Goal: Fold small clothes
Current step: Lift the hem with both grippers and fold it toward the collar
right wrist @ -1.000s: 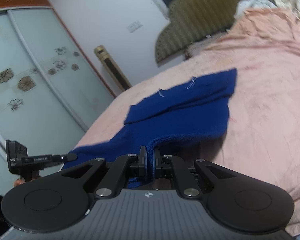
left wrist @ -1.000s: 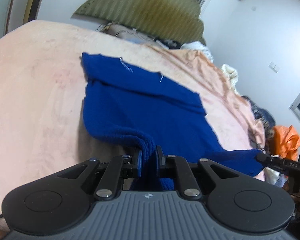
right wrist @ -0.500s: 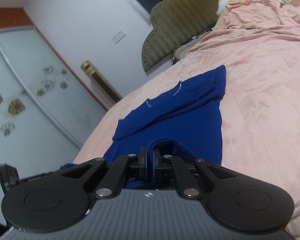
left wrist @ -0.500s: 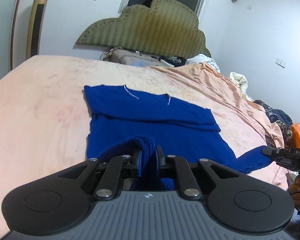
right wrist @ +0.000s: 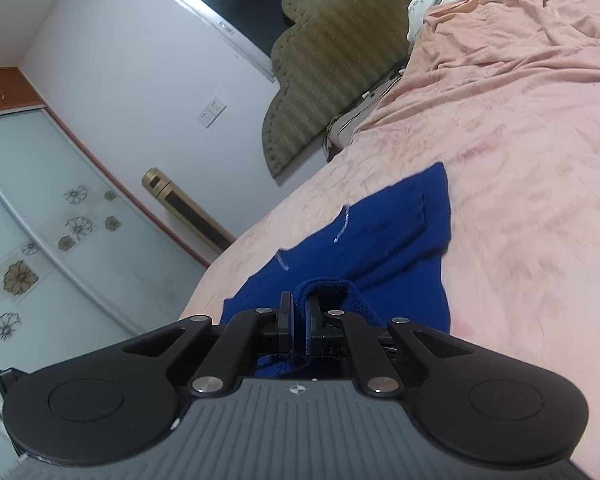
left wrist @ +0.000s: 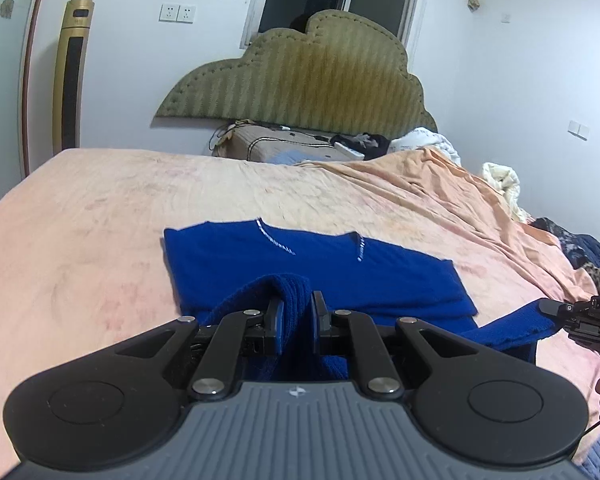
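**Hem lifted toward the collar, fold half made**

The blue sweater (left wrist: 312, 268) lies on the pink bedspread (left wrist: 80, 240), well short of the olive headboard (left wrist: 300, 80) and roughly centred on the bed. Its sleeves appear to be folded in across the chest already, so the garment reads as a tidy rectangle with the neckline on the headboard side. The left gripper (left wrist: 297, 322) has its fingers clamped on a ribbed bunch of the near hem, raised off the bed and arching toward the collar. The right gripper (right wrist: 298, 322) is likewise pinched tight on the hem at the other corner, with the fabric looped up over its tips.

Judged from this, the side folds are done and the bottom-to-top fold is under way; what remains is to carry the hem up to the shoulders, lay it flat and let go, perhaps with one more fold after.

Between the sweater and the headboard the bedspread lies free of other things. Cables and a beige pad (left wrist: 276, 146) sit at the foot of the headboard, and a heap of other clothes (left wrist: 500, 184) lies off to its right side. None of it blocks the fold.
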Available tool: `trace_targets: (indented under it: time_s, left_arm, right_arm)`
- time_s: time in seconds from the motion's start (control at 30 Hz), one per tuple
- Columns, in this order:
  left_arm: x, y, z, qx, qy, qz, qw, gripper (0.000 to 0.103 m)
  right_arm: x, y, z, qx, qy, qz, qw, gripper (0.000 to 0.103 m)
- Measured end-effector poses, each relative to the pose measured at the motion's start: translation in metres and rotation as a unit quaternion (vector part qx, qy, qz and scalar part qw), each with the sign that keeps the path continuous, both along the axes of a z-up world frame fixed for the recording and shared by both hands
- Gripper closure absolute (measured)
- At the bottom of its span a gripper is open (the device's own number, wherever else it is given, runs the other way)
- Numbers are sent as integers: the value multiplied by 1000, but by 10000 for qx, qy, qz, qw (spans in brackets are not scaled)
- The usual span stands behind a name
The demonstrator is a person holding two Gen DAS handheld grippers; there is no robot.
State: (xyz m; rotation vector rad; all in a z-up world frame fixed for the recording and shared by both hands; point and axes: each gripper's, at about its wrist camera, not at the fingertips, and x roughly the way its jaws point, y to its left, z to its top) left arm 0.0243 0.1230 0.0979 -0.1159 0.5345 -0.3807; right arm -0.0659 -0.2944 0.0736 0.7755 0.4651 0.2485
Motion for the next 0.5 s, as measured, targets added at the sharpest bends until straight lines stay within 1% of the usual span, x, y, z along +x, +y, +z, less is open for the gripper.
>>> trace_targets:
  time_s: [0.1, 0.2, 0.33, 0.4, 0.5]
  left_arm:
    - [16, -5, 0, 120, 13, 55, 9999, 90]
    - [28, -10, 3, 259, -59, 75, 9996, 90]
    - [47, -13, 9, 336, -168, 30, 9993, 90]
    - [61, -15, 11, 376, -196, 7, 9991, 90]
    - [92, -23, 10, 458, -105, -21, 9989, 90]
  right_arm:
    - [21, -3, -5, 75, 46, -124, 9999, 95]
    - [40, -7, -10, 174, 90, -230, 9995, 95]
    - [63, -9, -14, 266, 103, -306, 9991, 95]
    - [73, -11, -14, 285, 88, -325, 9990, 95]
    - [95, -15, -14, 290, 81, -352, 9989, 95]
